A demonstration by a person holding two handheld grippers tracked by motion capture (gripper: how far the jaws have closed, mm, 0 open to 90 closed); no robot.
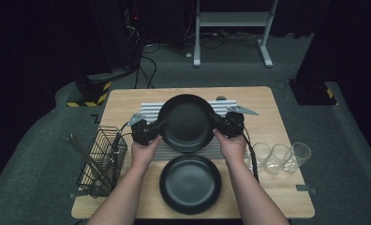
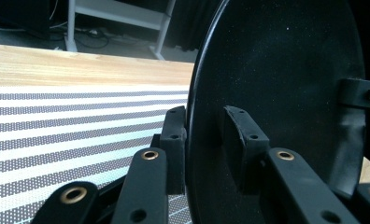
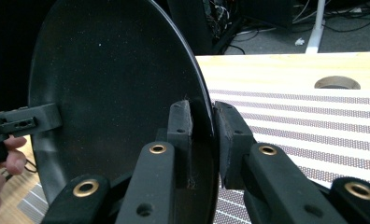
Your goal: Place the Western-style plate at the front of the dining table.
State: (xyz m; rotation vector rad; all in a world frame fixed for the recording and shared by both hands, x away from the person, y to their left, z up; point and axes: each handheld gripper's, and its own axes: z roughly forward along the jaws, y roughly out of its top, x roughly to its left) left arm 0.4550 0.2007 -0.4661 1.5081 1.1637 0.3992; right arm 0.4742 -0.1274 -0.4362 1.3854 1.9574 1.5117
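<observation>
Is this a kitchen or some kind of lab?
Probably a lab or recording room, not a kitchen: dark walls, grey carpet floor, cables and equipment behind the wooden table, and a person holding a black plate with grippers.

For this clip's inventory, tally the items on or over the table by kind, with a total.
Black plates: 2, one held up between the left tool and right tool, one lying flat on the table
Clear glasses: 3
Wire basket: 1
Striped mat: 1
Total: 7
</observation>
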